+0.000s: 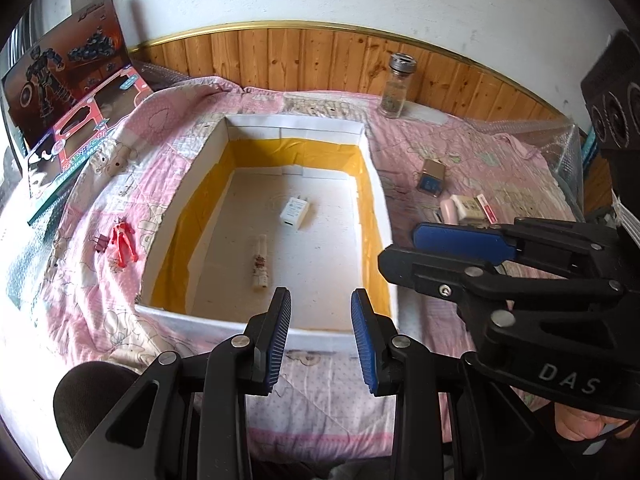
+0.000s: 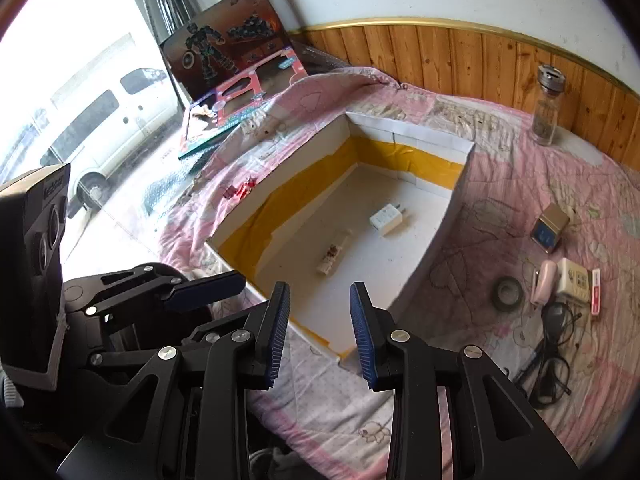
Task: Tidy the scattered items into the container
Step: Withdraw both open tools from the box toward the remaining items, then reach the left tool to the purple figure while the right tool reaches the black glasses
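Both the left gripper and right gripper are hovering spread and empty over the near rim of the container, the white charger lying ahead inside it.

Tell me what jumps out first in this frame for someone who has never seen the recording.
The big white box with yellow-taped inner walls fills the middle of the pink quilt, holding only a white charger and a small tube. Both tongs, left and right, hang open and empty at its near edge. Loose items lie on either side: a red figure to the left, a clutter with a pink stapler and glasses to the right.
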The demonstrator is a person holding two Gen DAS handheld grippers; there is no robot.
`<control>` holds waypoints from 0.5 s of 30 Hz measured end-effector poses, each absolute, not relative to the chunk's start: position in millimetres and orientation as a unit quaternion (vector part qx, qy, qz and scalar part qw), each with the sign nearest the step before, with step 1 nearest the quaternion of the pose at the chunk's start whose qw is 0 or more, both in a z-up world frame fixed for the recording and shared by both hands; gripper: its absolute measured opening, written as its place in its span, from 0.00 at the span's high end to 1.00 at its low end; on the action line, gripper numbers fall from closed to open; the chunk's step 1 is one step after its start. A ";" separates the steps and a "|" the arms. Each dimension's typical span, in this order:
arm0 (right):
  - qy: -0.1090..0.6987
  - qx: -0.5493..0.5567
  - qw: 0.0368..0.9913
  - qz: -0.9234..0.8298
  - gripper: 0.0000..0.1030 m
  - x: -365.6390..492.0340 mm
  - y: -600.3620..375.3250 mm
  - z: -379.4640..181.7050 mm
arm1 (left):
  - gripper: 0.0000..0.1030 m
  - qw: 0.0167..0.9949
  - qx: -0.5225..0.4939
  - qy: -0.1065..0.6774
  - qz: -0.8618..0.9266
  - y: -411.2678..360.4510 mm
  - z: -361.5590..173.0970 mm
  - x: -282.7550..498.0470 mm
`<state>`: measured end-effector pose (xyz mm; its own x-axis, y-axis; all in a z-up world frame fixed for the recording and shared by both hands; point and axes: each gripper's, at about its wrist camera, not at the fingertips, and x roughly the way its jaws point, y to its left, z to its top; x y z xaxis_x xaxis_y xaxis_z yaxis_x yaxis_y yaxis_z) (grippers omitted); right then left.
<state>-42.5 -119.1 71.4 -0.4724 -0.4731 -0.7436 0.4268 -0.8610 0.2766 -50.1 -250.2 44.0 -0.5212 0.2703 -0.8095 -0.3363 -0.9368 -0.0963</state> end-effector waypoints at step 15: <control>-0.110 0.438 0.219 -0.865 0.67 12.2 -24.5 44.2 | 0.68 0.235 -0.462 0.077 0.852 -185.9 43.7 -11.9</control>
